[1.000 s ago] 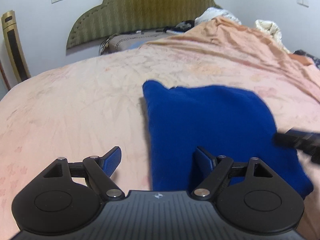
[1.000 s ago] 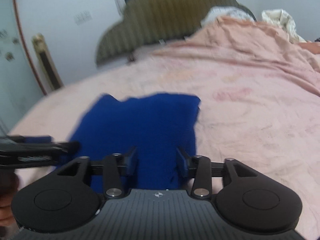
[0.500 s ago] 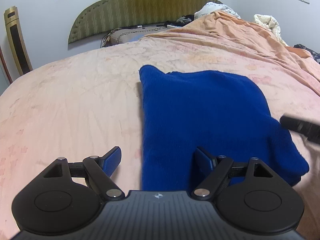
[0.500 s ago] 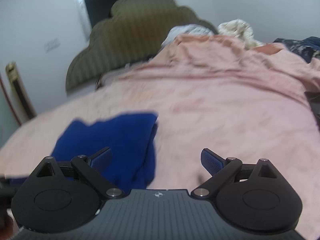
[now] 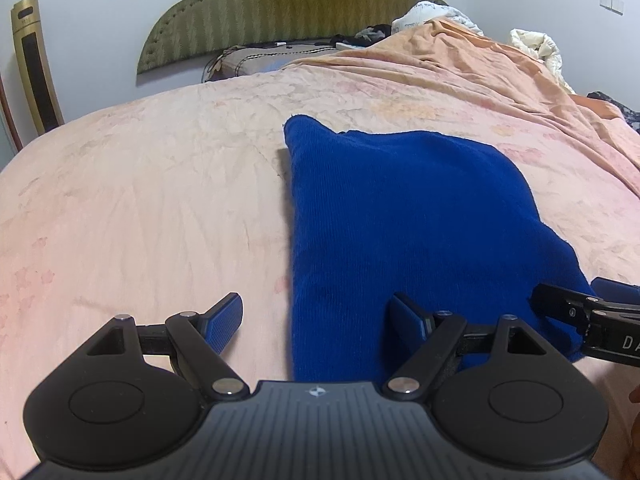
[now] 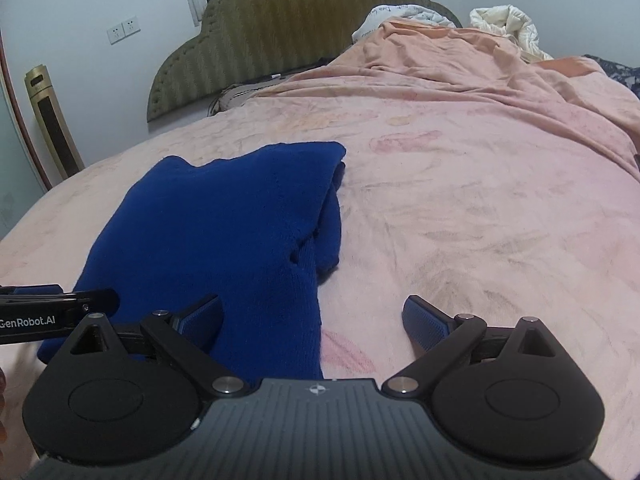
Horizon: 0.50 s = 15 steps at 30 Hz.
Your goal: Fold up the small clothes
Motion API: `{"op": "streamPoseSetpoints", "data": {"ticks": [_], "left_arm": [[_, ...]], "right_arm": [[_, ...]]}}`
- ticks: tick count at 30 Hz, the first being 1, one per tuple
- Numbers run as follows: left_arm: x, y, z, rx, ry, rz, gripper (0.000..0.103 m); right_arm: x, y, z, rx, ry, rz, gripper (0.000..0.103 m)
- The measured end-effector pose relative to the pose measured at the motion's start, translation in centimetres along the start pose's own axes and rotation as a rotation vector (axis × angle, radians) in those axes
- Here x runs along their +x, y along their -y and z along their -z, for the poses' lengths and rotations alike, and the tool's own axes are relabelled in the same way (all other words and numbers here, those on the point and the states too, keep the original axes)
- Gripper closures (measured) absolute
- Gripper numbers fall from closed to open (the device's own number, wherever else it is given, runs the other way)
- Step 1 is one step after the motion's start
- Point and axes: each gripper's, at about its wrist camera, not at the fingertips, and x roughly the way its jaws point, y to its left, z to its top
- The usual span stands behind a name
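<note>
Blue knit garment (image 5: 404,216) lies folded ahead; my left gripper (image 5: 316,314) and right gripper (image 6: 314,318) both gape, empty. Careless pinch could drag layers apart.

wrist cams low, near bed (image 5: 140,184) | face headboard (image 6: 288,28) | share sweater (image 5: 400,220)

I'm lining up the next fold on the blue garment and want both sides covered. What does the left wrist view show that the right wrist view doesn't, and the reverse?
Only the left wrist view shows the garment's straight left edge running up to a raised far corner, and the left gripper straddling that edge, jaws open. Only the right wrist view shows the layered right edge with a lower layer sticking out, and the right gripper open over the near right corner. Both show the blue garment lying folded on the pink bedspread, the green headboard, and the other gripper's tip at the frame's side.
</note>
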Motion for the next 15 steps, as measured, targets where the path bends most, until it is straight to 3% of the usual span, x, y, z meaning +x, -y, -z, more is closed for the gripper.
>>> {"op": "streamPoseSetpoints", "data": {"ticks": [3, 6, 9, 11, 12, 13, 14, 15], "left_arm": [[0.1, -1.0, 0.4, -0.028, -0.019, 0.08, 0.022], [0.5, -2.9, 1.5, -0.114, -0.051, 0.205, 0.019], [0.3, -3.6, 1.8, -0.164, -0.039, 0.257, 0.02], [0.4, -3.5, 1.6, -0.167, -0.047, 0.304, 0.023], [0.4, -3.4, 1.6, -0.166, -0.049, 0.322, 0.049], [0.5, -3.3, 1.6, -0.155, -0.06, 0.331, 0.063], [0.6, -3.3, 1.7, -0.15, -0.064, 0.323, 0.073], [0.6, -3.5, 1.8, -0.154, -0.059, 0.322, 0.086]], "right_arm": [[-0.2, 0.3, 0.0, 0.003, -0.013, -0.061, 0.005], [-0.4, 1.0, 0.1, 0.023, -0.061, -0.208, 0.008], [-0.5, 1.5, -0.1, 0.027, -0.096, -0.294, 0.011], [-0.1, 1.7, -0.4, 0.084, -0.108, -0.356, 0.019], [0.2, 1.8, -0.4, 0.129, -0.118, -0.396, 0.035], [0.6, 1.8, -0.4, 0.163, -0.13, -0.416, 0.053], [1.0, 1.8, -0.3, 0.193, -0.135, -0.415, 0.062], [1.4, 1.9, -0.2, 0.215, -0.136, -0.403, 0.078]]}}
